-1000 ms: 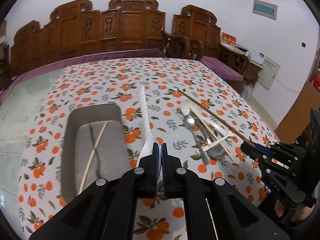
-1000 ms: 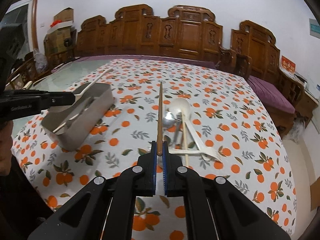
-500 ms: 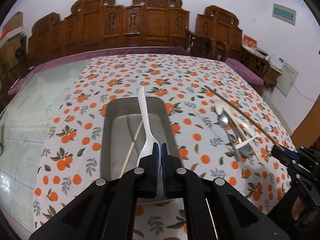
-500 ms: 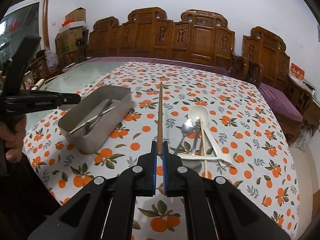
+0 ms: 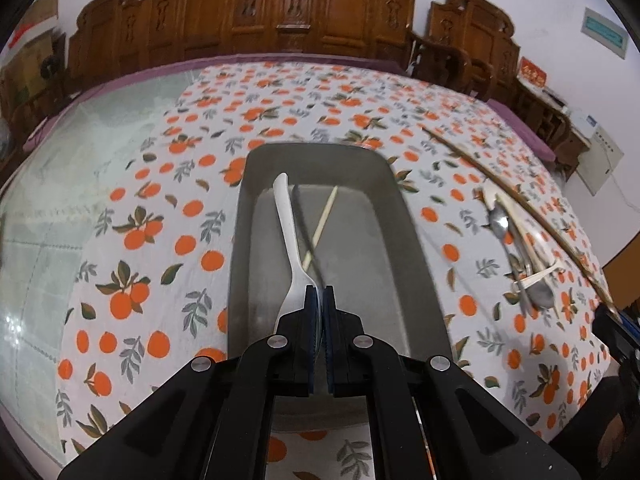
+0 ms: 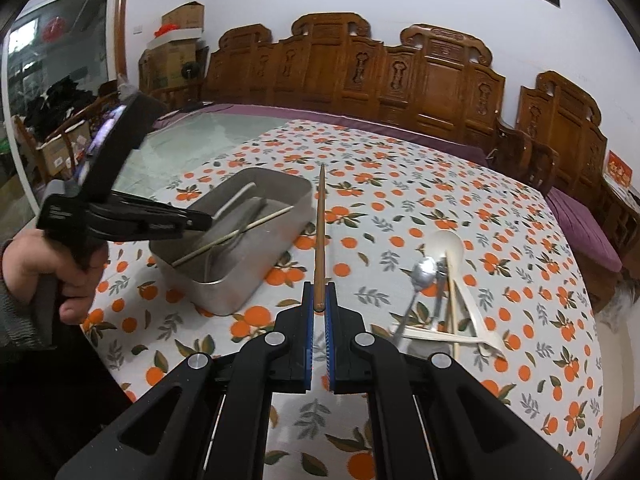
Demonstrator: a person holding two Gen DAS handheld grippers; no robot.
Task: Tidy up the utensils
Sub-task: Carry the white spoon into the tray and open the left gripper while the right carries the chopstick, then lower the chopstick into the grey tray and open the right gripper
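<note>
Both pairs of fingers are pressed together on a utensil. Clamped in the left gripper (image 5: pixel 319 291) is the wide end of a white plastic fork (image 5: pixel 289 236), whose handle reaches forward over the inside of the grey metal tray (image 5: pixel 404 216); from the right wrist view this gripper (image 6: pixel 202 219) sits at the tray's left rim, carried by a hand (image 6: pixel 48 268) in a grey sleeve. Inside the tray lie a pale chopstick (image 5: pixel 322 224) and a dark thin utensil crossing it, too blurred to name. Pinched in the right gripper (image 6: pixel 319 294) is the near end of a brown wooden chopstick (image 6: pixel 320 236), which points away above the orange-patterned tablecloth (image 6: pixel 400 184), just right of the tray (image 6: pixel 224 292). Well to the right of the tray, on the cloth, sits a loose pile of utensils: a metal spoon (image 6: pixel 424 274), a white ladle-shaped spoon (image 6: pixel 446 240), a pale chopstick and white plastic pieces overlapping one another. Carved wooden chairs (image 6: pixel 400 76) line the far edge of the table.
</note>
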